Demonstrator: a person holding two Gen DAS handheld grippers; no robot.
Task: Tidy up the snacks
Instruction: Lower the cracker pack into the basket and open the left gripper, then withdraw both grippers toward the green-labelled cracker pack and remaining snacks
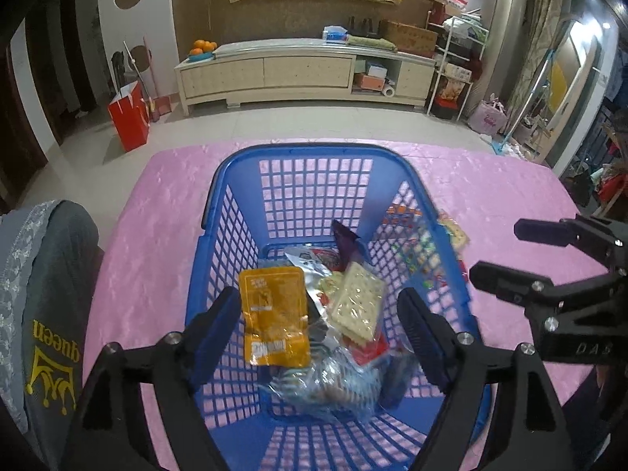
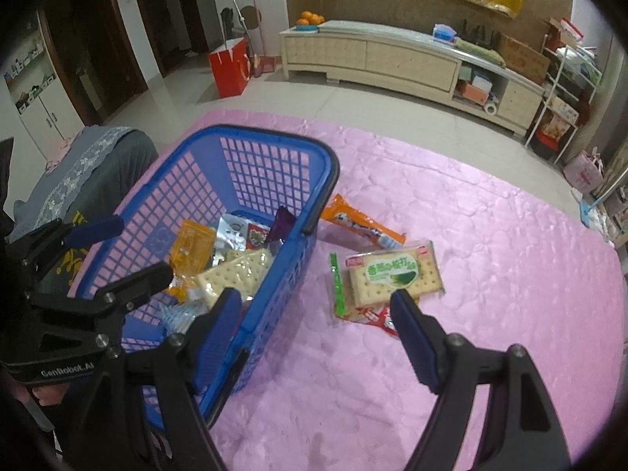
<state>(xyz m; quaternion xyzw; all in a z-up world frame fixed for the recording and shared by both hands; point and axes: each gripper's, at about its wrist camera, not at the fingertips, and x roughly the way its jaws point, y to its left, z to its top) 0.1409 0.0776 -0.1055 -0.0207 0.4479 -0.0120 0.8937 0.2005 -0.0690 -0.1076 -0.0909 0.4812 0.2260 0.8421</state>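
Note:
A blue plastic basket [image 1: 314,153] [image 2: 251,133] stands on the pink tablecloth. Inside lie an orange pouch [image 1: 274,314] [image 2: 192,251], a cracker pack [image 1: 357,302] [image 2: 235,274] and several other snack packets. My left gripper [image 1: 320,318] [image 2: 117,247] is open and empty above the basket. My right gripper [image 2: 316,318] [image 1: 494,251] is open and empty just right of the basket. On the cloth right of the basket lie a green-label cracker pack [image 2: 394,274], a long orange packet [image 2: 361,227] and a red packet [image 2: 376,318] under the crackers.
The pink-covered table [image 2: 471,314] extends to the right. A grey cushioned chair back [image 1: 47,294] [image 2: 90,165] stands left of the basket. A TV cabinet [image 1: 306,70] and a red bag [image 1: 129,117] stand on the floor beyond.

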